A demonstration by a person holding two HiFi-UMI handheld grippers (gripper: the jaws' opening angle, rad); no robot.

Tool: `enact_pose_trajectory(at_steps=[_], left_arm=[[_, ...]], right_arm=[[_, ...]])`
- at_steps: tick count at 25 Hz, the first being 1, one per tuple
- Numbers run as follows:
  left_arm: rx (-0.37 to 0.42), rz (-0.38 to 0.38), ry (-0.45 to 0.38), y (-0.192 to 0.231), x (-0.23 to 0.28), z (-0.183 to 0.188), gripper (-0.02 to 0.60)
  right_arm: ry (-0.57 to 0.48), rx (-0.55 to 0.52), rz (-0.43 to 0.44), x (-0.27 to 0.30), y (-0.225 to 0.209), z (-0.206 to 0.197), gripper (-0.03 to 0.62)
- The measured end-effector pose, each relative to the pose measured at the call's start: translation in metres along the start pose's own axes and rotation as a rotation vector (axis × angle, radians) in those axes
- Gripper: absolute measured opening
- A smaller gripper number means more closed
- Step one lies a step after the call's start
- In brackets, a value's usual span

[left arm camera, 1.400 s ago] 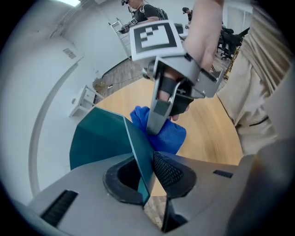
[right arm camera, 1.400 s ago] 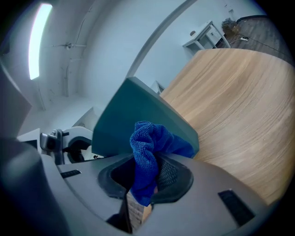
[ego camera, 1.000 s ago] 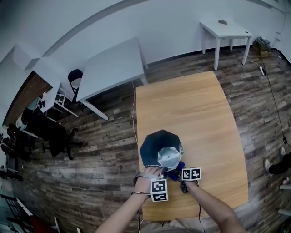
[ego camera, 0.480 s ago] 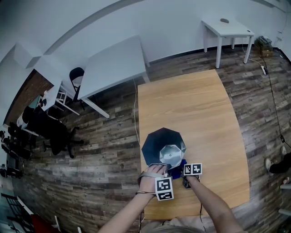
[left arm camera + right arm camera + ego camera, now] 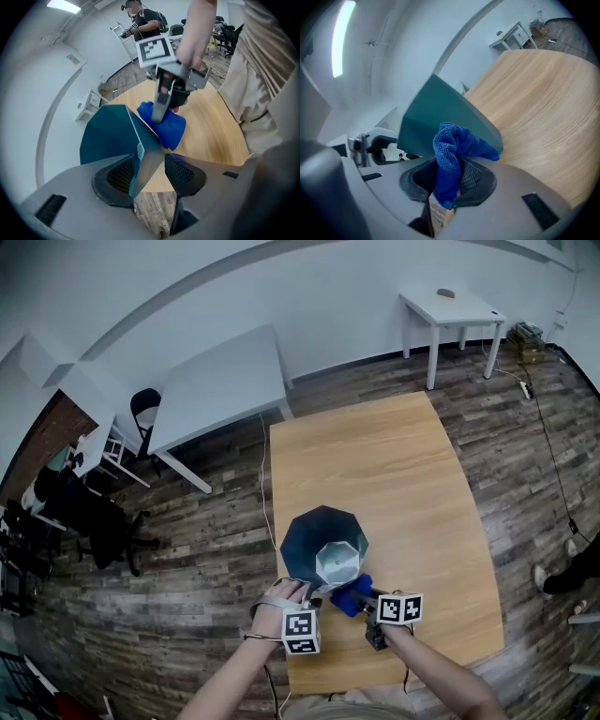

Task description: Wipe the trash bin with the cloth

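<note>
Jaws of left gripper [image 5: 147, 169] just opened; it pts steeply down, wall of teal faceted plastic trash bin [image 5: 302, 538] btwn pads, ungripped. Right gripper [image 5: 449, 182], just right of it, pinches crumpled blue microfibre cloth [image 5: 451, 149].

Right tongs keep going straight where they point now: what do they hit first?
The trash bin: its teal side wall sits right ahead of the right tongs, so the blue cloth pinched in them would touch it first. Gap looks short; depth unclear.

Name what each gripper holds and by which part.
The right gripper holds the blue cloth by a bunched fold. The left gripper has just been opening; the wall of the trash bin stands between its jaws, ungripped.
</note>
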State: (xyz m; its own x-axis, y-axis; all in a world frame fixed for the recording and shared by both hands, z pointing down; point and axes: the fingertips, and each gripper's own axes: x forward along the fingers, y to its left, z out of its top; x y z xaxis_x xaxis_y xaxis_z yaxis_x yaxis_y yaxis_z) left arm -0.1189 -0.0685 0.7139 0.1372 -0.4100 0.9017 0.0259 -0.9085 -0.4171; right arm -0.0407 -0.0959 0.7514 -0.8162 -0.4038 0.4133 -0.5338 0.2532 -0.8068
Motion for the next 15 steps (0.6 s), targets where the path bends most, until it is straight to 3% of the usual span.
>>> enact_pose_trajectory(at_steps=[3,8,10,15], left_arm=[[0.028,0.025,0.017,0.003,0.004,-0.009,0.198],[0.148,0.045,0.099,0.004,0.016,-0.012,0.170],[0.187,0.047,0.114,0.006,0.017,-0.012,0.092],[0.223,0.017,0.088,0.002,0.017,-0.003,0.067]], right_arm=[[-0.044,0.047,0.073,-0.017,0.040,0.007,0.080],[-0.086,0.090,0.148,-0.026,0.084,0.016,0.080],[-0.091,0.089,0.145,-0.021,0.088,0.021,0.080],[-0.080,0.070,0.104,-0.010,0.070,0.020,0.080]])
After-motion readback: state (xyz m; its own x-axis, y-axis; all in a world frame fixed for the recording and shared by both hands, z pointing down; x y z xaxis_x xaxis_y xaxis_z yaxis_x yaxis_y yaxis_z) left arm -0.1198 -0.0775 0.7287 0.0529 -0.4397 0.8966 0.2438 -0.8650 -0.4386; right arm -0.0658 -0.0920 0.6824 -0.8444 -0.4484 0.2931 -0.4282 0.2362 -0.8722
